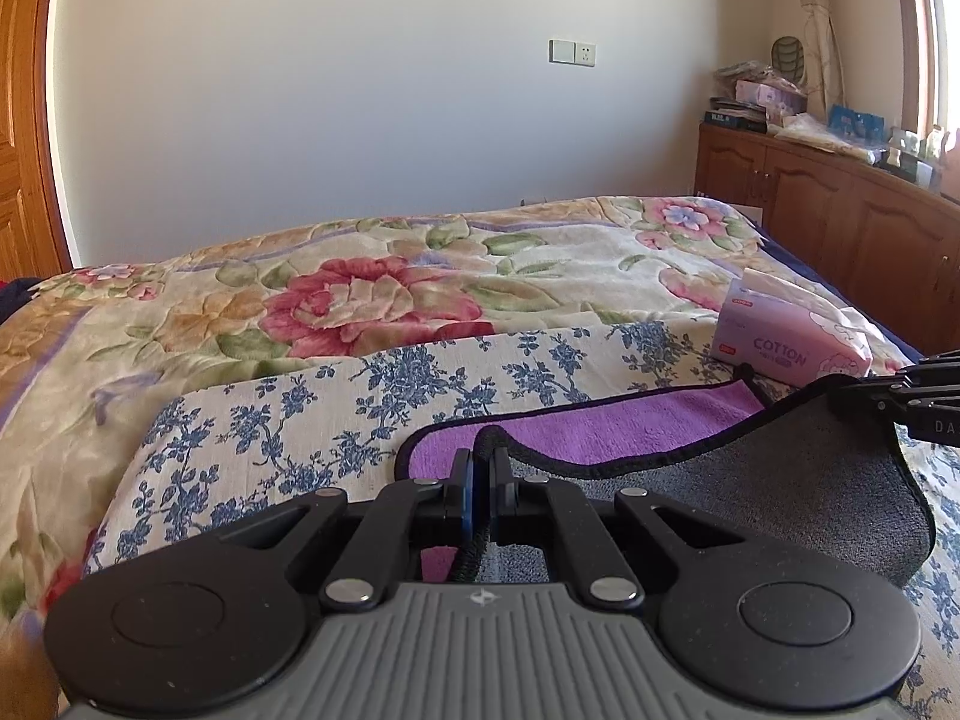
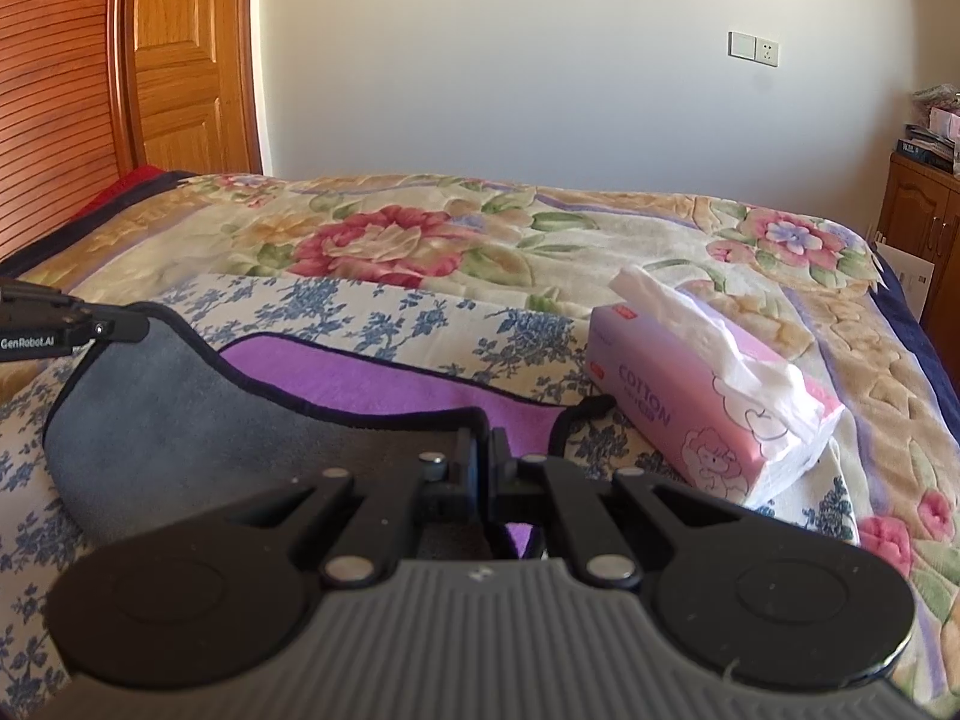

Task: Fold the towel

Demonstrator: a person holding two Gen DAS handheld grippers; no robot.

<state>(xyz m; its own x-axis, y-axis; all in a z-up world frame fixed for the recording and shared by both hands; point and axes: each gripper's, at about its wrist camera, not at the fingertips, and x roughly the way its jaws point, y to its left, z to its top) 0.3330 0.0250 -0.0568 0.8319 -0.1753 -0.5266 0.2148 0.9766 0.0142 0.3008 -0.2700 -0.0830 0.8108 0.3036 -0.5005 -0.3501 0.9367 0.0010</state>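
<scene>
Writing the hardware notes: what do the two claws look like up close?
Both match. The left claw and right claw have black linkage arms with silver rivets, two round black discs at the base, and a grey ribbed housing with a small logo. Blue pad edging shows on the left fingers. White "GenRobot.AI" lettering runs along the left claw's side. No cables or sleeves visible.

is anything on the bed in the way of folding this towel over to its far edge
Nothing visible lies on the purple and grey towel ahead of the fold. The pink cotton tissue pack sits just beside its right corner, close but off the towel.
</scene>
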